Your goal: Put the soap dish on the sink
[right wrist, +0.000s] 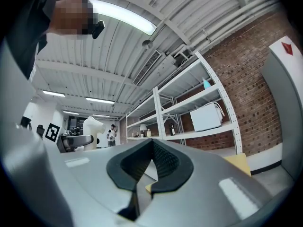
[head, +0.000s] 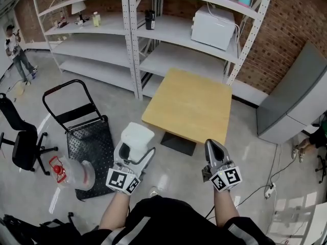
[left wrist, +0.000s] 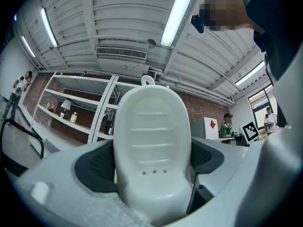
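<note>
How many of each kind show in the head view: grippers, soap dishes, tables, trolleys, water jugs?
grippers: 2, the left gripper and the right gripper
soap dish: 1
wooden table: 1
platform trolley: 1
clear jug: 1
total: 6

You have two grippers, one left gripper (head: pixel 135 148) and one right gripper (head: pixel 211 144), and one soap dish (head: pixel 138 136). Around you I count one wooden table (head: pixel 190 103), one platform trolley (head: pixel 88 143), one office chair (head: pixel 23 147), one water jug (head: pixel 76 173), one grey cabinet (head: pixel 294 98), one microwave (head: pixel 213 28), one black bottle (head: pixel 149 19), one lamp (head: pixel 78 7), one distant person (head: pixel 18 52), and shelving (head: pixel 97 47), seemingly two units
</note>
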`<state>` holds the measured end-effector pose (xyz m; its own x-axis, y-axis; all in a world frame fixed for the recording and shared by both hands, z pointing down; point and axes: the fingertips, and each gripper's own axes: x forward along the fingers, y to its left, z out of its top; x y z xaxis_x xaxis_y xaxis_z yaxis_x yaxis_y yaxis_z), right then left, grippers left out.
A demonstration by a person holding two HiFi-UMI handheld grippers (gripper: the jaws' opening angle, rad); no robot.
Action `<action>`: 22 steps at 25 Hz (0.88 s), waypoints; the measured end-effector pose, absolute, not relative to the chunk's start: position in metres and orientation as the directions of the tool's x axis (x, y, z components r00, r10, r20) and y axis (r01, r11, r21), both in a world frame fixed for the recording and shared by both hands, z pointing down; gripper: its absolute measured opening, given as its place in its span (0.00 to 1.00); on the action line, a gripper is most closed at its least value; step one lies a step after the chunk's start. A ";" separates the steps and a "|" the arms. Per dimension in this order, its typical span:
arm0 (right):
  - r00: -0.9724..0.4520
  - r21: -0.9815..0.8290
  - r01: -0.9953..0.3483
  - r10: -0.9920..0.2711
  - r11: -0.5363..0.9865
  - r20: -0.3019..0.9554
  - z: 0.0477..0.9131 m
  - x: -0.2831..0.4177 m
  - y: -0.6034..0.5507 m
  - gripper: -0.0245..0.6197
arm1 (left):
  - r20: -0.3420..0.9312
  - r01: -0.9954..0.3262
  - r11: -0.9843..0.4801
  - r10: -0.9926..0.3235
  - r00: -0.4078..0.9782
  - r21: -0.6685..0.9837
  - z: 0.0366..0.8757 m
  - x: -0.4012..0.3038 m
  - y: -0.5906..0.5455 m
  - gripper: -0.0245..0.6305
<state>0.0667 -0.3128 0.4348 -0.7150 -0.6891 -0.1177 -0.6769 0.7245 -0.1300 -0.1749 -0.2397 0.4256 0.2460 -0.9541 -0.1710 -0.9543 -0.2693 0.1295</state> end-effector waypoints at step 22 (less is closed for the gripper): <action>-0.552 -0.153 -0.810 -0.824 0.566 -0.127 0.444 0.105 -0.413 0.05 | -0.142 -0.889 -0.427 -0.902 0.407 0.166 0.447 -0.163 -0.390 0.72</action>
